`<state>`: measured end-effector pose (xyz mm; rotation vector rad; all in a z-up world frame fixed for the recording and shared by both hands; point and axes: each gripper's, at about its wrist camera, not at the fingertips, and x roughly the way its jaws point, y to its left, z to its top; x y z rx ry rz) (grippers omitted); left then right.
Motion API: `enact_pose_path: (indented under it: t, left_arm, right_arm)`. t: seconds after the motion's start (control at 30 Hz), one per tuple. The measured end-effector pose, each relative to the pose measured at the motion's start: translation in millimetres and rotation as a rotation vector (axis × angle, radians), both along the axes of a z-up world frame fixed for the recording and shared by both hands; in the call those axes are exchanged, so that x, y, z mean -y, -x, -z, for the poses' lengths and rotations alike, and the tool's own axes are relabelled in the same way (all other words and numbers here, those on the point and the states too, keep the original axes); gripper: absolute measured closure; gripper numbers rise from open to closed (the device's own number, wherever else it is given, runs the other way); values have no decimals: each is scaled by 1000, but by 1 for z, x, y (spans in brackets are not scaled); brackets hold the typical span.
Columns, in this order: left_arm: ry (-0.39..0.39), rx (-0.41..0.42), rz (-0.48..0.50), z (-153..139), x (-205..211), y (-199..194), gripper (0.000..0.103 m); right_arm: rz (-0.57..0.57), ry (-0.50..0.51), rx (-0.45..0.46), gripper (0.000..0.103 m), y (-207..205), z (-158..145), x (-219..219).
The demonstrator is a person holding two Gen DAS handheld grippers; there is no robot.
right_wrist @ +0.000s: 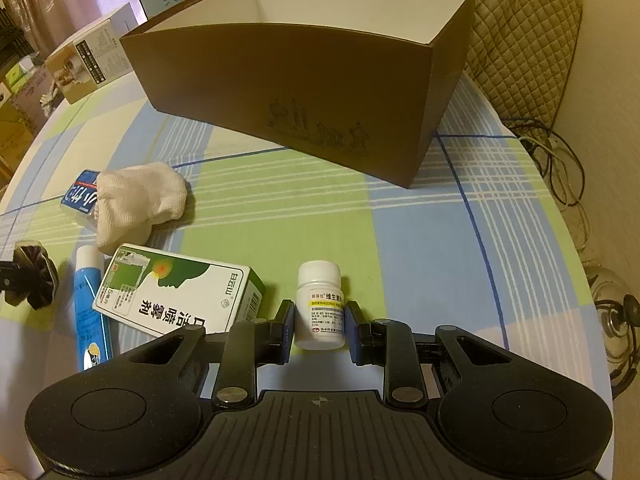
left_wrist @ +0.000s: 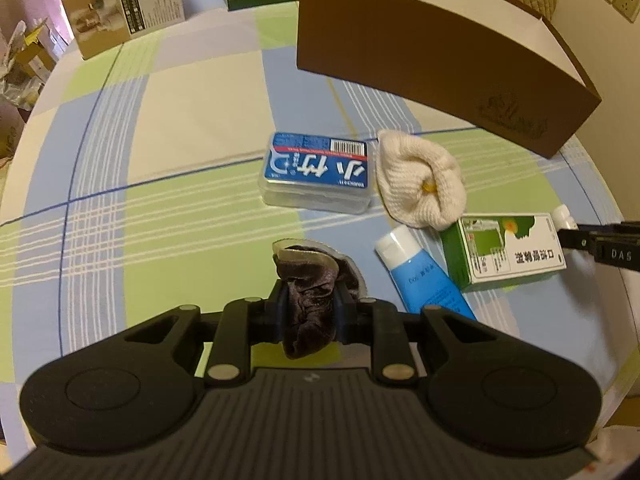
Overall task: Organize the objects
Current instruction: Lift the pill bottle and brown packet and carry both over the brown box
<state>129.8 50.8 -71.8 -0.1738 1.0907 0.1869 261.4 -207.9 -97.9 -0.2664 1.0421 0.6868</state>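
In the left wrist view, the left gripper (left_wrist: 309, 304) has its fingers pinching a crumpled dark brown velvet scrunchie (left_wrist: 308, 300), held just above the checked blue, green and white tablecloth on the table (left_wrist: 168, 152). Beyond it lie a clear plastic case with a blue label (left_wrist: 318, 172), a rolled cream knitted sock (left_wrist: 420, 184) touching the case's right end, a blue squeeze tube with a white cap (left_wrist: 420, 276), and a green and white cardboard medicine box (left_wrist: 508, 252) just beside the tube. A tall open brown cardboard box (left_wrist: 440, 60) stands farther back at the right.

In the right wrist view, the right gripper (right_wrist: 319, 320) has its fingers closed on a small white pill bottle with a white cap (right_wrist: 320, 304), which stands upright on the tablecloth. The medicine box lies just left of it, then the tube and the scrunchie at the left edge. The brown box stands well apart behind, its white inside showing.
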Motion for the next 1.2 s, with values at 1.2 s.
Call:
enact_pose_path:
  t: [1.2]
  left_arm:
    - [7, 282, 163, -93, 65, -71, 84]
  right_arm:
    - [-118, -230, 147, 80, -7, -105, -17]
